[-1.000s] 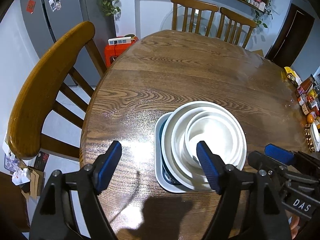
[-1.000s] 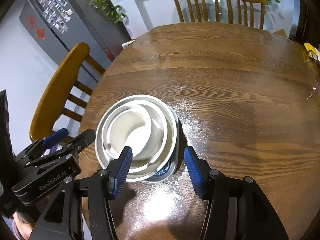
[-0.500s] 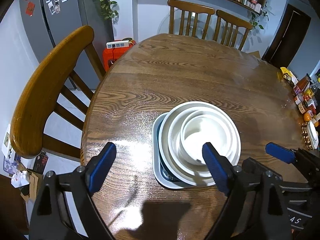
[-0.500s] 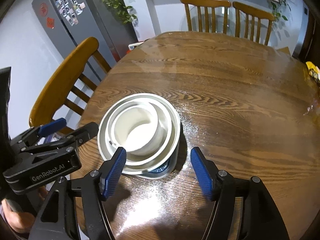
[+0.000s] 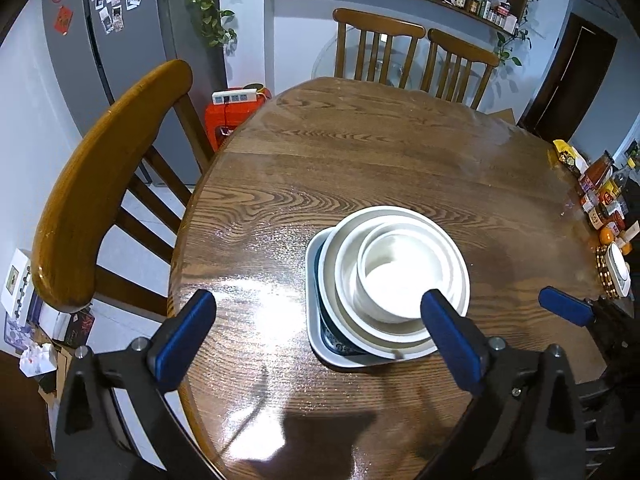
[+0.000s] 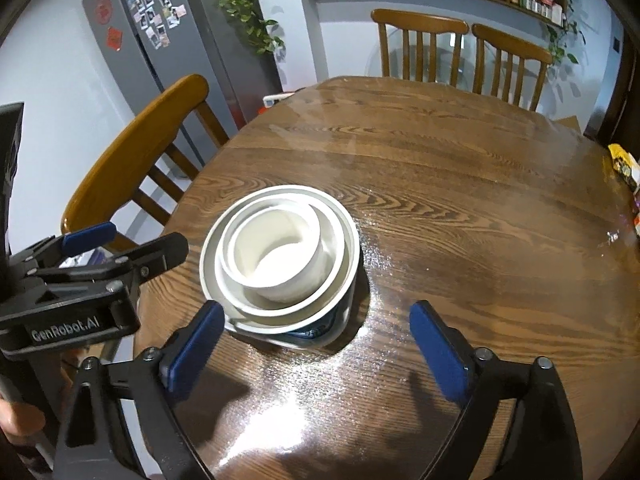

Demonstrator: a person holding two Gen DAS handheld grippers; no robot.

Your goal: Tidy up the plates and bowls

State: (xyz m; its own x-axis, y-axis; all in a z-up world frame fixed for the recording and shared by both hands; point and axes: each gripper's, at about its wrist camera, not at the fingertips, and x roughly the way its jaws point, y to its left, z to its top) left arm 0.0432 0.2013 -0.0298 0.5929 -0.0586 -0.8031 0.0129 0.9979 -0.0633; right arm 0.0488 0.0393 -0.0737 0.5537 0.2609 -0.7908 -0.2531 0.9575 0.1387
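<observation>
my left hand-held gripper (image 5: 318, 340) hangs over the near edge of the counter (image 5: 380, 160), jaws spread wide, nothing in them. its right pad sits in front of the stack's near rim; i can't tell if it touches. my right hand-held gripper (image 6: 316, 346) is just as wide and empty, and its left pad is just beside the stack's near rim.

the stack (image 5: 386, 284) sits near the counter's near-left edge: a small bowl (image 5: 400, 276) nested in wider bowls, on a blue-patterned dish, on a squarish white plate (image 5: 314, 280) that pokes out on the left and front. the small bowl sits off-centre in the one under it.

beyond the stack the counter runs bare and glossy to the far edge, where two chairs (image 5: 376, 52) stand. another chair (image 5: 104, 184) is tucked close at the left edge. jars and packets (image 5: 604, 204) crowd the right edge, well apart from the stack.
</observation>
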